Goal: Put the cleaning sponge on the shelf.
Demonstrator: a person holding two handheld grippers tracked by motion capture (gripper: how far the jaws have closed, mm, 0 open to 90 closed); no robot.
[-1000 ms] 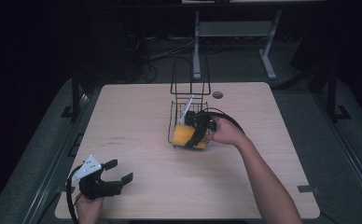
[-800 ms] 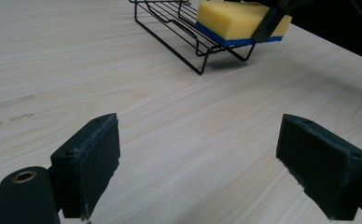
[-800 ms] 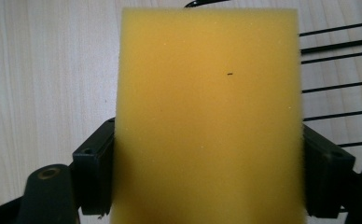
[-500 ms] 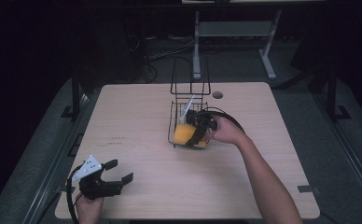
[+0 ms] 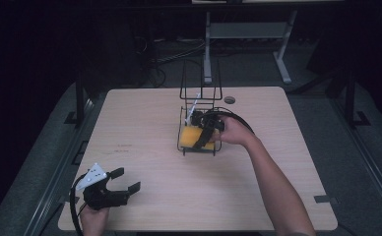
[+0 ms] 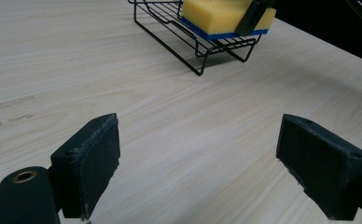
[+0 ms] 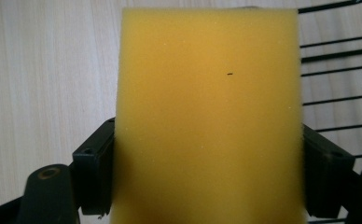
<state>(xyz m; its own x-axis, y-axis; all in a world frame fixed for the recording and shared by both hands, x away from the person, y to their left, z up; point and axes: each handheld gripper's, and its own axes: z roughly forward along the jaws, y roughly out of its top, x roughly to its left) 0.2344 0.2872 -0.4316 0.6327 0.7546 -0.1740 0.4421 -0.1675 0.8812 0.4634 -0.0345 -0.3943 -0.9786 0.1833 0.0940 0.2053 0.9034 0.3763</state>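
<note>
Right hand-held gripper [image 5: 204,136] clamps the yellow sponge [image 7: 207,116] across its side faces, over the wire rack [image 5: 185,147]. Likely light, soft, compressible; grip mid-sides. Left hand-held gripper [image 6: 207,168] spread, empty, above desk [image 5: 144,123].

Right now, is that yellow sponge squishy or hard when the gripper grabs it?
Probably squishy: the sponge looks like porous foam between the right gripper's jaws. Likely light for its size. Its flat shape in the wire rack suggests it won't roll.
</note>
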